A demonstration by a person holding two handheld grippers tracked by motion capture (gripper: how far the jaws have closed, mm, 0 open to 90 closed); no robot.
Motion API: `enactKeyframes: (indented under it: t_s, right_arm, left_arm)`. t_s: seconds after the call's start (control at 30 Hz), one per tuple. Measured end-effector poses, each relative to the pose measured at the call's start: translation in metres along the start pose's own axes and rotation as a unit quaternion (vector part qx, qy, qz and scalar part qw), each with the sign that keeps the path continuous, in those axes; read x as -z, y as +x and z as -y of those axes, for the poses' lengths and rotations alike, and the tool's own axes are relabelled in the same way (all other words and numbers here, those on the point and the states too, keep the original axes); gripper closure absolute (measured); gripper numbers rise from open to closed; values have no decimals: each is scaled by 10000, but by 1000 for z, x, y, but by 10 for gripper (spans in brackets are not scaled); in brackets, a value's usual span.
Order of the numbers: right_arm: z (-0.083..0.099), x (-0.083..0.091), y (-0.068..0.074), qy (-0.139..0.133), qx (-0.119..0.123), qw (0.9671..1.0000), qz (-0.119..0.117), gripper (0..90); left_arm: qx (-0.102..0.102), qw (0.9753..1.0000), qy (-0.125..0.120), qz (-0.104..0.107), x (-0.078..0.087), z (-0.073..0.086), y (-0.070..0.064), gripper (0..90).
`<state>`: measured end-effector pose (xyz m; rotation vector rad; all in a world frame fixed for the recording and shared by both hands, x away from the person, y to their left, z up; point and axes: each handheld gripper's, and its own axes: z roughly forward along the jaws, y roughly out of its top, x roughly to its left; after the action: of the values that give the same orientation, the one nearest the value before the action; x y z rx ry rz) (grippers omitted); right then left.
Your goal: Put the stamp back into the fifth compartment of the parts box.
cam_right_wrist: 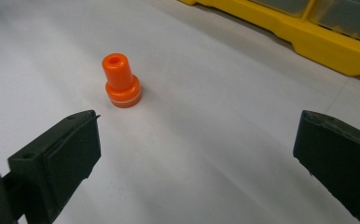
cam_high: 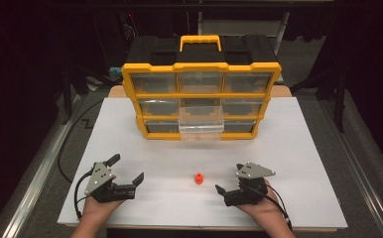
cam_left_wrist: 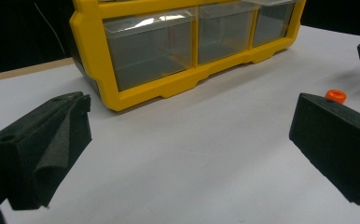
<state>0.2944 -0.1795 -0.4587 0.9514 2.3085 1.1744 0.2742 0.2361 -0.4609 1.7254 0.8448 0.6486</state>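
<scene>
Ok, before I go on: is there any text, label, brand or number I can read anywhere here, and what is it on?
None that can be read.
Yellow organiser: no label or brand shows on its frame or clear drawers.
Orange part: plain, no marking.
Left hand-held gripper and right hand-held gripper: grey plates show holes, no lettering.
White table: blank.

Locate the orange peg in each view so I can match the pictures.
High view: orange peg low centre, on the white board between the two tongs.
Left gripper view: right edge, peeking over the right jaw.
Right gripper view: upper left, upright.
Shared landmark: yellow organizer.
</scene>
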Motion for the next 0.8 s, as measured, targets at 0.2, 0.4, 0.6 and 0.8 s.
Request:
enactKeyframes:
  t_s: [0.2,0.4,0.6,0.8]
  right_arm:
    - [-5,-8,8,13,63,9999,-93,61]
    - [-8,-13,12,-34,87,9998,-183,97]
    - [-14,-23,17,7,211,9993,-298,154]
    - [-22,-34,22,-26,203,9991,-382,179]
  left_arm:
    - [1,10000,0,6,0,0,0,3]
    - [18,10000,-9,17,0,0,0,3]
    - [9,10000,9,10,0,1,0,3]
    - [10,10000,12,4,0,1,0,3]
